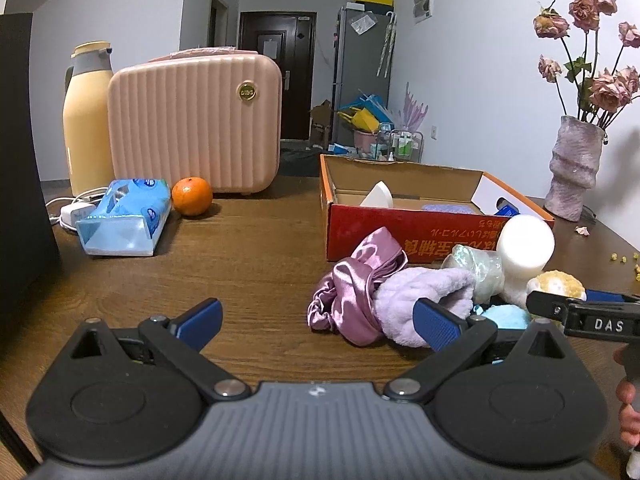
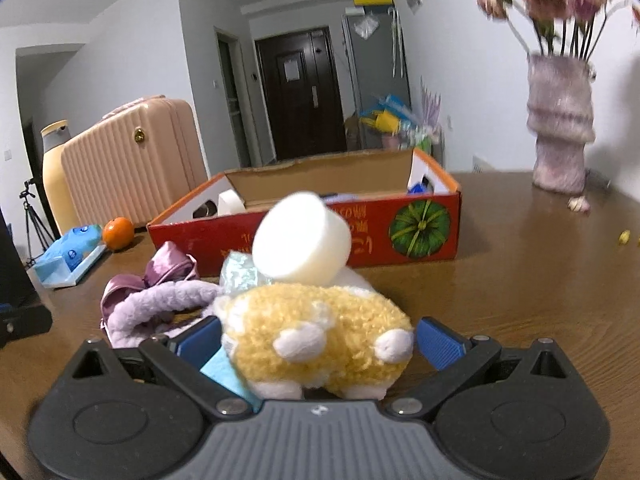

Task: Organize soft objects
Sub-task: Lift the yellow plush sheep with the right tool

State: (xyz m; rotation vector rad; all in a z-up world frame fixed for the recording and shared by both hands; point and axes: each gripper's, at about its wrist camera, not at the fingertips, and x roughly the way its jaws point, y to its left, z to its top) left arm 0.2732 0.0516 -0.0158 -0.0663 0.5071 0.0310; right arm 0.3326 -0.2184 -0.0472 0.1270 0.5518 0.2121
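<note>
A pile of soft things lies on the wooden table in front of a red cardboard box (image 1: 400, 224): a purple satin scrunchie (image 1: 356, 280), a lilac fleece piece (image 1: 424, 296), a white foam cylinder (image 1: 524, 246) and a yellow plush toy (image 1: 556, 286). My left gripper (image 1: 320, 320) is open and empty, its right finger beside the lilac fleece. My right gripper (image 2: 320, 340) is open with the yellow plush toy (image 2: 320, 332) between its fingers, a light blue cloth (image 2: 224, 372) beneath. The box (image 2: 420, 232) stands just behind, the foam cylinder (image 2: 300, 236) atop the pile.
A pink case (image 1: 192, 124), a yellow flask (image 1: 86, 120), a blue tissue pack (image 1: 124, 216), an orange (image 1: 192, 196) and a white charger stand at the left. A vase of dried roses (image 1: 574, 168) stands at the right. The box holds a white sponge (image 1: 378, 196).
</note>
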